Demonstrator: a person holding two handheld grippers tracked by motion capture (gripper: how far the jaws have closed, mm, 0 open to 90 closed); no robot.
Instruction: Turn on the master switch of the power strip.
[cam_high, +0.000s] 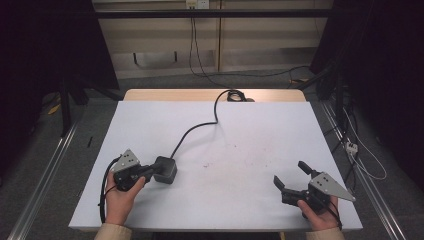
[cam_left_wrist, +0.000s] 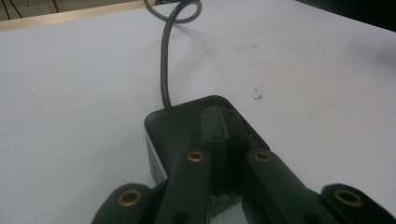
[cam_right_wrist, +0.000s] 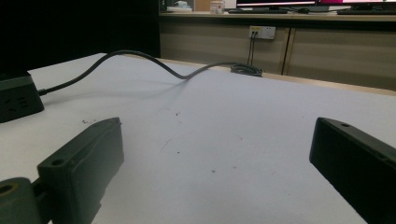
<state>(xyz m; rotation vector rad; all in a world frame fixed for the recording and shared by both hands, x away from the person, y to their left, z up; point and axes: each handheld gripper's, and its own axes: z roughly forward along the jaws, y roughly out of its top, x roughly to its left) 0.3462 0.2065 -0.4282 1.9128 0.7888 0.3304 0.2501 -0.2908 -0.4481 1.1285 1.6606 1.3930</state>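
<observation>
left gripper (cam_high: 150, 172) — atop black cube socket (cam_high: 165, 170)

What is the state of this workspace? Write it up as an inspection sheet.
Surface: white table top with small dark specks near the middle; wooden edge at the far side.
Job's things: black cube-shaped power adapter at the left, resting on the table.
Clutter: nothing seen.
Grippers: left gripper has its jaws together, lying on top of the adapter; right gripper is open with nothing between the jaws, apart from the adapter.
Cables: adapter's black cord runs to a coil at the far edge.
Surroundings: floor cables, metal rails, wall socket.
</observation>
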